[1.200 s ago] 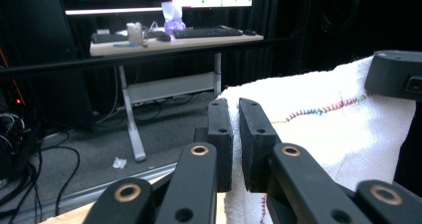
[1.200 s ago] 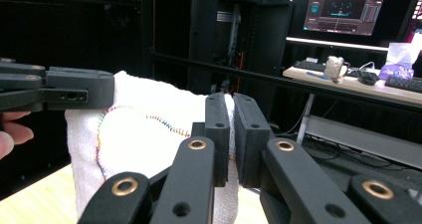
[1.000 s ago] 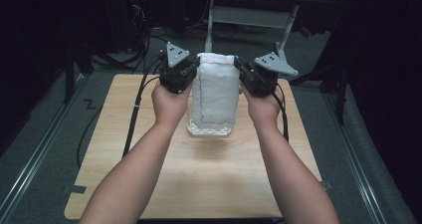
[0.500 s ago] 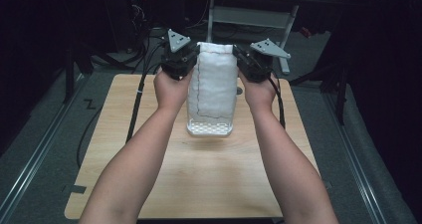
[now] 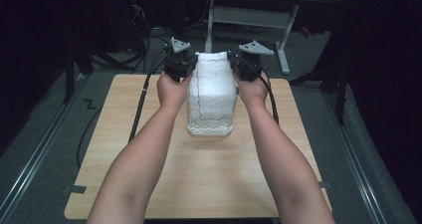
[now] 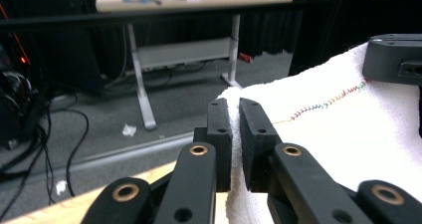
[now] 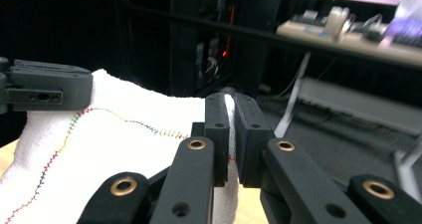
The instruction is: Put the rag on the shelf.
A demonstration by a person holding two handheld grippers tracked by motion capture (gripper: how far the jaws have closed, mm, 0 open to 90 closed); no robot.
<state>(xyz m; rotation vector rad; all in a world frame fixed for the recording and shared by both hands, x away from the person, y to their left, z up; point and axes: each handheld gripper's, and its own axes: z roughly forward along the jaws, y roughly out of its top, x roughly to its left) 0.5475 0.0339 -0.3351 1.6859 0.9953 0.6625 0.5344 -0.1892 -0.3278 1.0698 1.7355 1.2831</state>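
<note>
Now | towel [image 5: 211, 92] carried toward frame top since a second ago | left hand-held gripper [image 6: 235, 134], right hand-held gripper [image 7: 230, 134] pinching its corners | spreading on counter [image 5: 124, 134] likely next

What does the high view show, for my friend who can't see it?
Two hands hold up a white towel by its top corners over a wooden table, the left gripper and right gripper each pinching a corner. The towel's bottom edge rests on the table.
</note>
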